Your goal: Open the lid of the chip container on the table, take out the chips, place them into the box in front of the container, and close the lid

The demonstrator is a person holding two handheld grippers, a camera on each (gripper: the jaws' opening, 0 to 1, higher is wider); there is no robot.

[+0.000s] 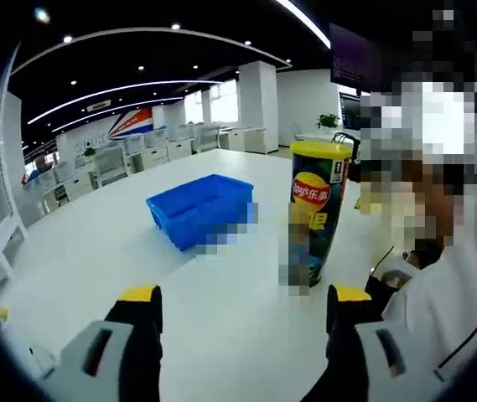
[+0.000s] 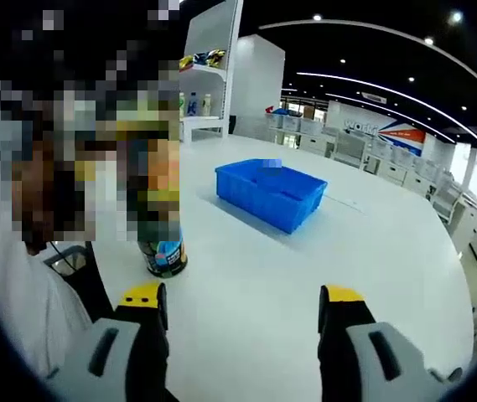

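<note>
A tall Lay's chip container (image 1: 315, 209) with a yellow lid (image 1: 321, 150) stands upright on the white table (image 1: 221, 318). To its left lies a blue box (image 1: 202, 208), seemingly with nothing in it. My left gripper (image 1: 242, 306) is open, short of the container, nothing between its yellow-tipped jaws. In the right gripper view the container's base (image 2: 164, 255) shows at the left, its upper part under mosaic, and the blue box (image 2: 270, 193) sits farther back. My right gripper (image 2: 242, 306) is open above the table (image 2: 255, 276), holding nothing.
A person in a white top (image 1: 448, 293) sits close beside the container, also seen as a white sleeve (image 2: 20, 310). White shelving (image 2: 209, 75) stands behind the table. Rows of office desks (image 1: 137, 155) fill the background.
</note>
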